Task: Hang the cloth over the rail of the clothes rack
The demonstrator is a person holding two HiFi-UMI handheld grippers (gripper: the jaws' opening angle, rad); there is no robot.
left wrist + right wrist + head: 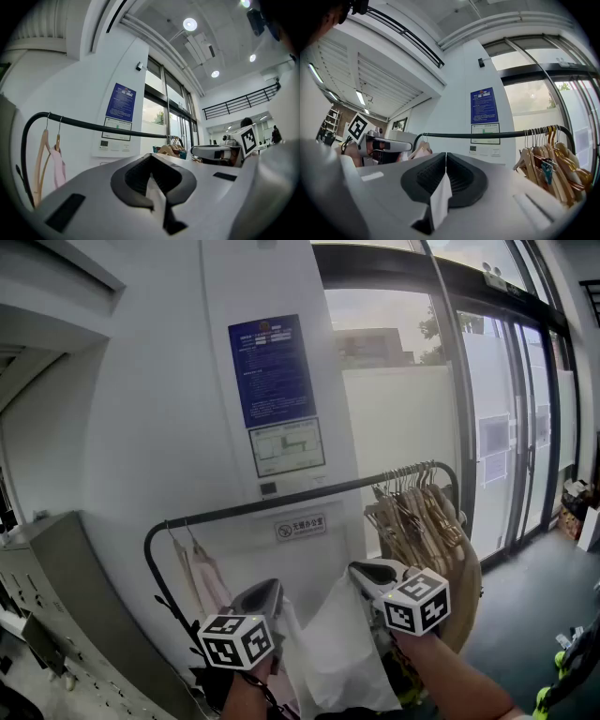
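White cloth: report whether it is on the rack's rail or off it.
Off the rail. The white cloth hangs between the left gripper and right gripper, both shut on it, below the black rail.

- We see a blue notice [272, 369] high on the white pillar [225, 296], with a white framed chart [287, 446] just below it.
- A small white sign [300, 526] sits lower on the pillar.
- We find wooden hangers [422, 512] bunched at the right, near the glass doors [511, 427].
- A pink garment [208, 582] hangs at the left.
- A grey metal cabinet [66, 615] stands at the far left.
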